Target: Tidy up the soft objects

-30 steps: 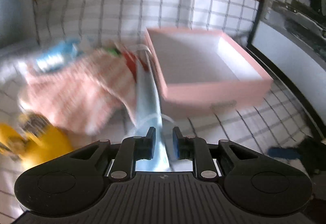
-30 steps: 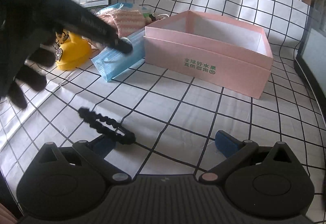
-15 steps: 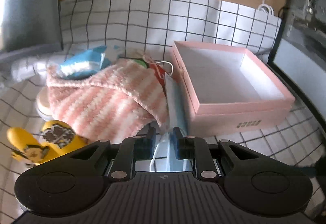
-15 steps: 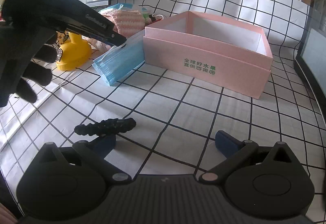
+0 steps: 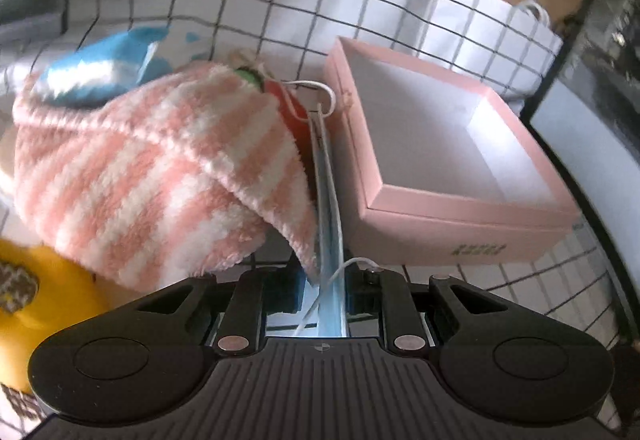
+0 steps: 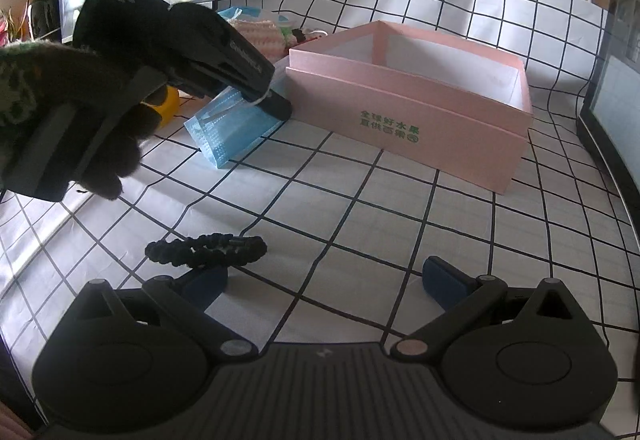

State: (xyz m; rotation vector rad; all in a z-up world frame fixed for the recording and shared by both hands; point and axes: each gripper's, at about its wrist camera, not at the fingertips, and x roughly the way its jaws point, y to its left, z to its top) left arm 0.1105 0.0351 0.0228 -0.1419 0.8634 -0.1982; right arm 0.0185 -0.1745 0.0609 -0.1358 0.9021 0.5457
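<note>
My left gripper [image 5: 326, 292] pinches a light blue face mask [image 5: 328, 199], seen edge-on, and its jaws are closing on it. In the right wrist view a gloved hand carries that left gripper [image 6: 268, 97], and the mask [image 6: 230, 125] hangs low beside the left wall of the open pink box [image 6: 400, 107]. The box [image 5: 460, 207] holds nothing. A pink and white striped cloth [image 5: 160, 175] lies in a heap left of the mask. My right gripper [image 6: 324, 276] stands open just above the table. A black hair tie [image 6: 208, 250] lies beyond its left finger.
A yellow toy [image 5: 40, 300] sits at the near left, and a blue packet [image 5: 104, 63] and a red and green item [image 5: 288, 99] lie behind the cloth. A dark screen [image 6: 612, 111] borders the right side. The checked tablecloth [image 6: 400, 220] covers the table.
The left gripper has carried the mask down and closer to the pink box's left wall. The hair tie turned from slanted to lying crosswise a second ago. The right gripper has stayed still.
</note>
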